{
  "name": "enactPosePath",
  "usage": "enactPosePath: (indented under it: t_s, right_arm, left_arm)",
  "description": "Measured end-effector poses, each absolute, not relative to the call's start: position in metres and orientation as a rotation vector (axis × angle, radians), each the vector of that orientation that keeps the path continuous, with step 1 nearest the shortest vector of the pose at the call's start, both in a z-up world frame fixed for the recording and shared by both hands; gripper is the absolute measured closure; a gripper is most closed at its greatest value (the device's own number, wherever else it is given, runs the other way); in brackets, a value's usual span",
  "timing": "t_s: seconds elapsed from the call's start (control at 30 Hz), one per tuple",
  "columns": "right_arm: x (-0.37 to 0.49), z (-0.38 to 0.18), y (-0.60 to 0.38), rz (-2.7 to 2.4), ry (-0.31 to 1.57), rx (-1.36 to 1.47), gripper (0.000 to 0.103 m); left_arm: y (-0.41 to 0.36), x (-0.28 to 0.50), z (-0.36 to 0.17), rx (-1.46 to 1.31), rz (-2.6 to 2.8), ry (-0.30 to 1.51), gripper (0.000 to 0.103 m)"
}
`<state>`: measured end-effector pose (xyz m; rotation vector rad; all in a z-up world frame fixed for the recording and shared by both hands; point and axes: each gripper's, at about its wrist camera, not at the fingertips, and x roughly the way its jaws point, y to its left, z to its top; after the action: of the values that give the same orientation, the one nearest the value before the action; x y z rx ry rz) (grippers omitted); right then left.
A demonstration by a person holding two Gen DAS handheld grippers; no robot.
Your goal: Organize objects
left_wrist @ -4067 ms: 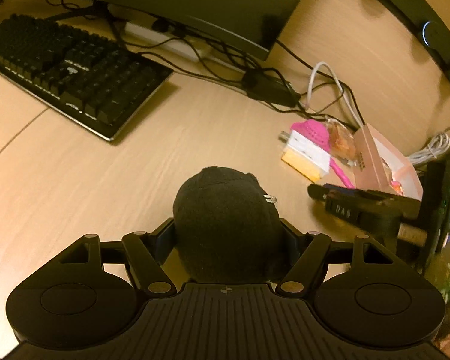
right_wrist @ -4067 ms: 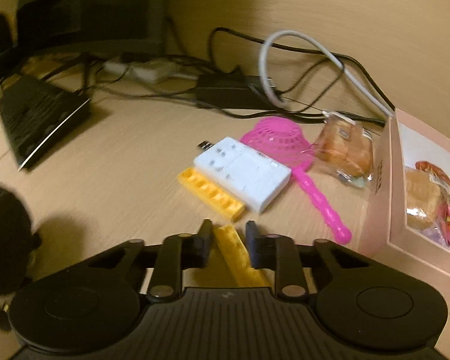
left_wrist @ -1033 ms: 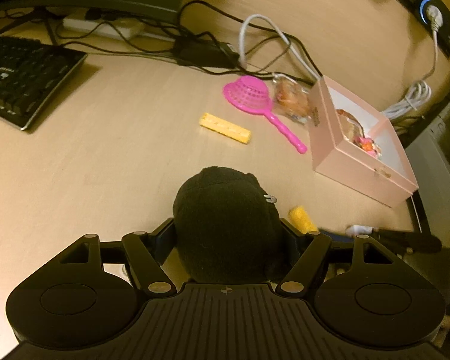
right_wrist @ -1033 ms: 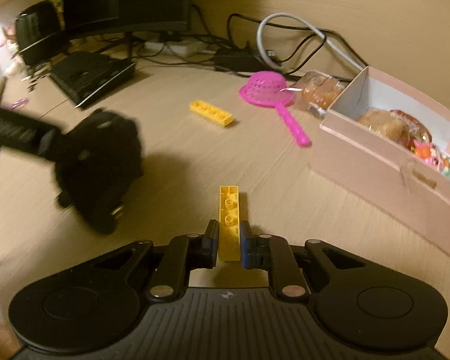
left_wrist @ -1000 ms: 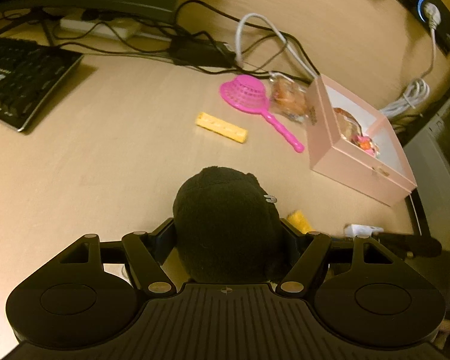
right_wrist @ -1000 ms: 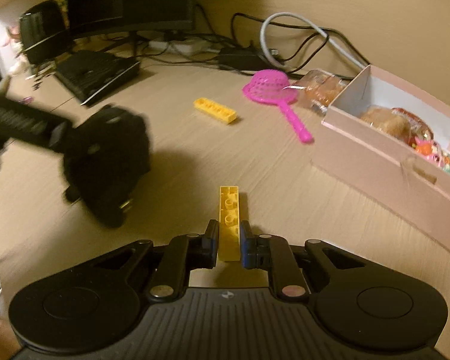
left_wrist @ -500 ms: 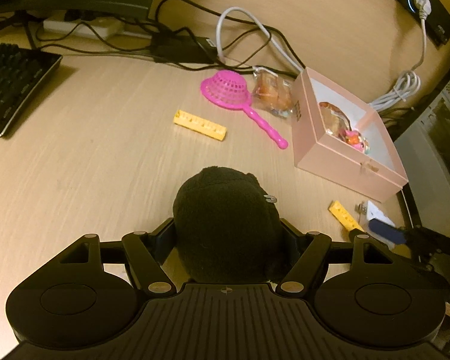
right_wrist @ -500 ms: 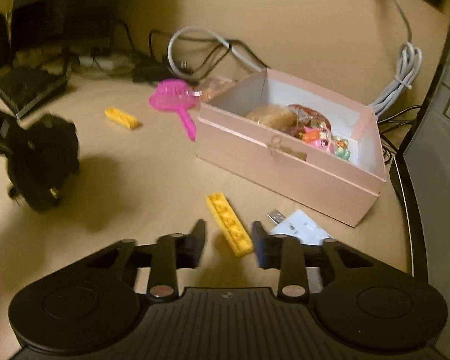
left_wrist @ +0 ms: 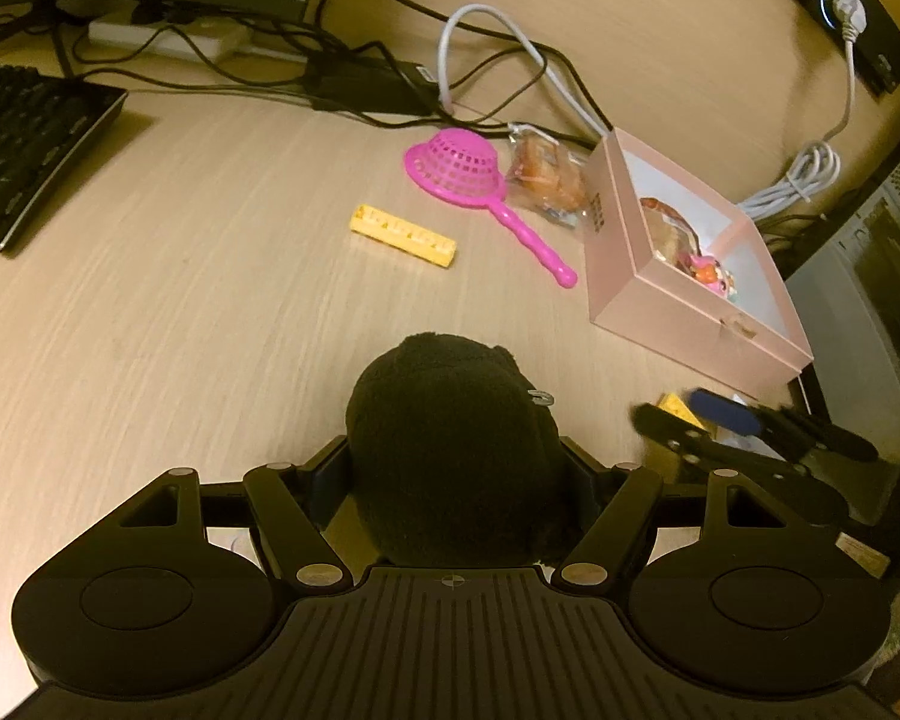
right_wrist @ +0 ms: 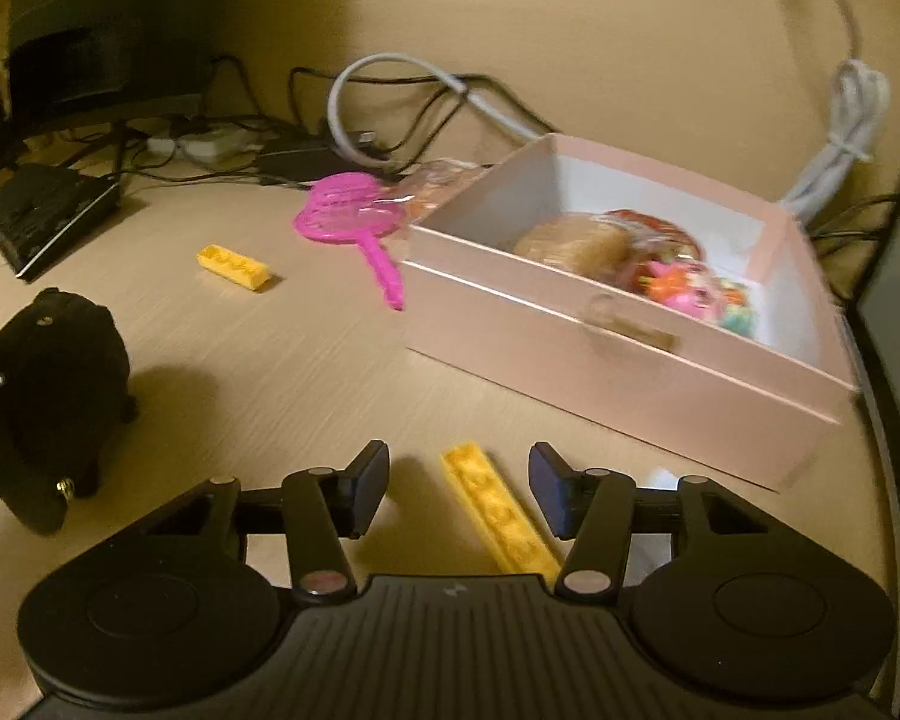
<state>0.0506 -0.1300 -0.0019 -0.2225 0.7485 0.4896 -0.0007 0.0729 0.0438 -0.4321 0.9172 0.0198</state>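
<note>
My left gripper (left_wrist: 453, 468) is shut on a black plush toy (left_wrist: 450, 438), held just above the desk; the toy hides the pads. At the left edge of the right wrist view the same toy (right_wrist: 48, 390) shows again. My right gripper (right_wrist: 457, 480) has its jaws opening, with a gap on each side of a yellow brick (right_wrist: 498, 516) that lies flat on the desk between them. Just beyond it stands an open pink box (right_wrist: 600, 348) holding snacks and small toys. A second yellow brick (left_wrist: 402, 236) lies mid-desk.
A pink toy strainer (left_wrist: 456, 165) and a wrapped snack (left_wrist: 546, 180) lie beside the box's far left corner. Cables (left_wrist: 390, 78) and a power strip run along the back, with a keyboard (left_wrist: 18, 144) at left. The desk edge is just right of the box.
The right gripper swung toward the pink box and its jaws parted, leaving the yellow brick lying on the desk. The left gripper still holds the plush toy in place.
</note>
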Motion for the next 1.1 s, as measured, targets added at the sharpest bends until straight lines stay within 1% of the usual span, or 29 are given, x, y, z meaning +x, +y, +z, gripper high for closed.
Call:
enactPosePath:
  t_s: [0.17, 0.37, 0.43, 0.5, 0.53, 0.57, 0.83, 1.1]
  right_arm:
    - [0.035, 0.001, -0.112, 0.634, 0.750, -0.267, 0.052]
    - [-0.026, 0.008, -0.113, 0.768, 0.682, -0.423, 0.051]
    - [-0.036, 0.012, -0.122, 0.721, 0.679, -0.404, 0.041]
    - [-0.039, 0.018, -0.136, 0.649, 0.673, -0.320, 0.019]
    - [-0.040, 0.020, -0.142, 0.622, 0.673, -0.282, 0.016]
    - [-0.040, 0.021, -0.147, 0.600, 0.674, -0.256, 0.015]
    - [-0.027, 0.013, -0.157, 0.547, 0.719, -0.273, 0.015]
    - [-0.032, 0.008, -0.133, 0.721, 0.804, -0.118, 0.015]
  left_arm:
    - [0.074, -0.002, 0.043, -0.435, 0.020, 0.921, 0.027]
    - [0.074, -0.002, 0.045, -0.437, 0.023, 0.911, 0.027]
    - [0.074, -0.002, 0.045, -0.436, 0.021, 0.909, 0.027]
    - [0.071, -0.001, 0.044, -0.430, 0.016, 0.909, 0.027]
    - [0.070, 0.000, 0.044, -0.424, 0.011, 0.909, 0.027]
    - [0.068, 0.000, 0.044, -0.416, 0.003, 0.910, 0.027]
    - [0.051, -0.004, 0.046, -0.356, -0.078, 0.916, 0.027]
    - [0.072, -0.015, 0.052, -0.380, -0.019, 0.886, 0.027]
